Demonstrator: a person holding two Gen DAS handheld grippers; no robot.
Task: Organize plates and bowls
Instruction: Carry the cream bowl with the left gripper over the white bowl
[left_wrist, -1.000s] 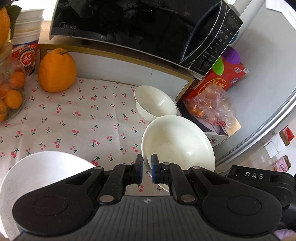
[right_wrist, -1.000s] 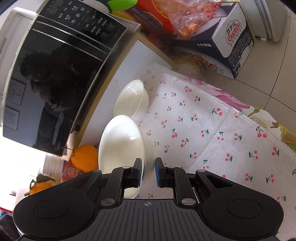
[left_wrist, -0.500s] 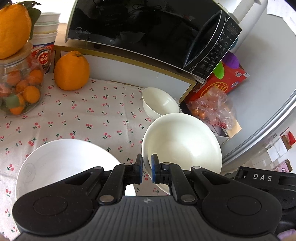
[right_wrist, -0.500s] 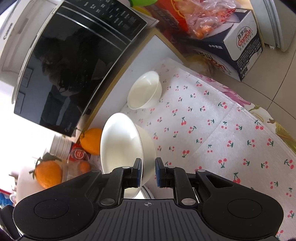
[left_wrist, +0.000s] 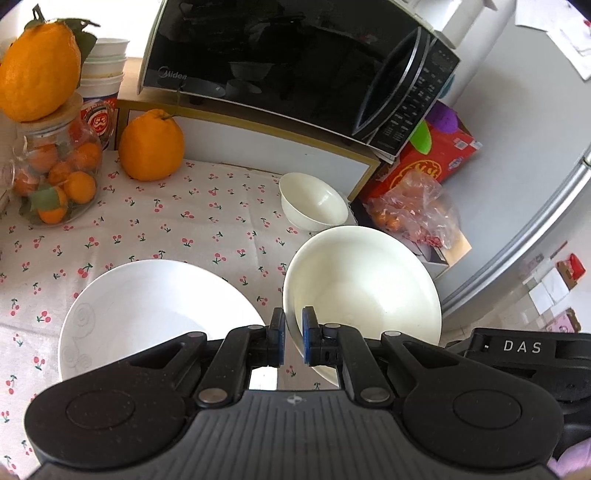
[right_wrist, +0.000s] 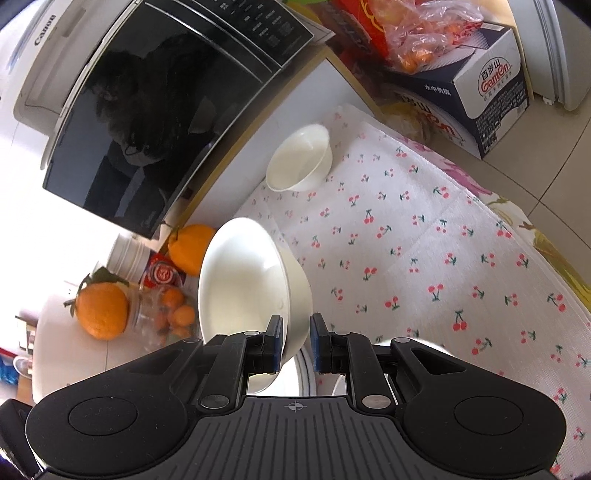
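While the left gripper (left_wrist: 291, 339) pinches the near rim of a large, deep white ceramic bowl (left_wrist: 365, 284), its jaws almost pressed together on the thin wall, the right gripper (right_wrist: 295, 343) clamps what looks like the same bowl's rim from the other side. The bowl tilts away ahead of both and is empty. Immediately left of the left gripper, just beside the held bowl, a wide white plate with a faint scroll pattern (left_wrist: 155, 306) lies flat and bare on the cherry-print cloth of the worktop (left_wrist: 184, 229). It is probably the nearest place to set the bowl, and the left hand is closer to it. Farther ahead, a small white bowl (left_wrist: 314, 201) stands upright and empty, well apart. Beyond sit a large orange (left_wrist: 151, 146), a glass jar of small oranges (left_wrist: 55, 177) and a black microwave (left_wrist: 295, 62).
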